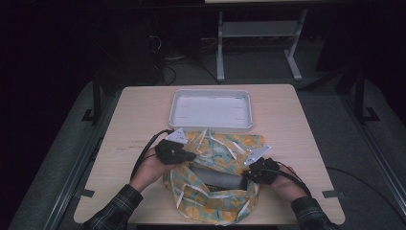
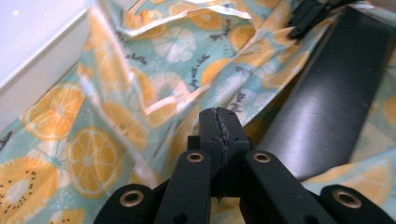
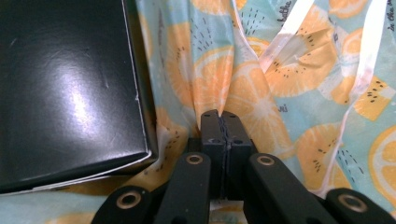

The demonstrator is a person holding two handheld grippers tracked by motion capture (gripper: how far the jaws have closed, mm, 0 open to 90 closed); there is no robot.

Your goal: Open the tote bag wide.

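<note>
A sheet printed with orange citrus slices (image 1: 215,203) lies crumpled at the table's near edge, with a flat black box (image 1: 218,176) resting in its middle. My left gripper (image 1: 189,155) is at the sheet's left edge, jaws pressed together on a fold of the sheet (image 2: 140,70) beside the box (image 2: 327,102). My right gripper (image 1: 246,178) sits at the box's right end. In the right gripper view its jaws (image 3: 219,114) pinch a raised fold of the sheet (image 3: 299,70) next to the box's corner (image 3: 65,88).
A white rectangular tray (image 1: 210,109) stands just behind the sheet, touching its far edge; its wall (image 2: 32,46) shows at the upper left of the left gripper view. Bare wooden tabletop (image 1: 134,124) lies on both sides. Table legs and cables sit on the floor beyond.
</note>
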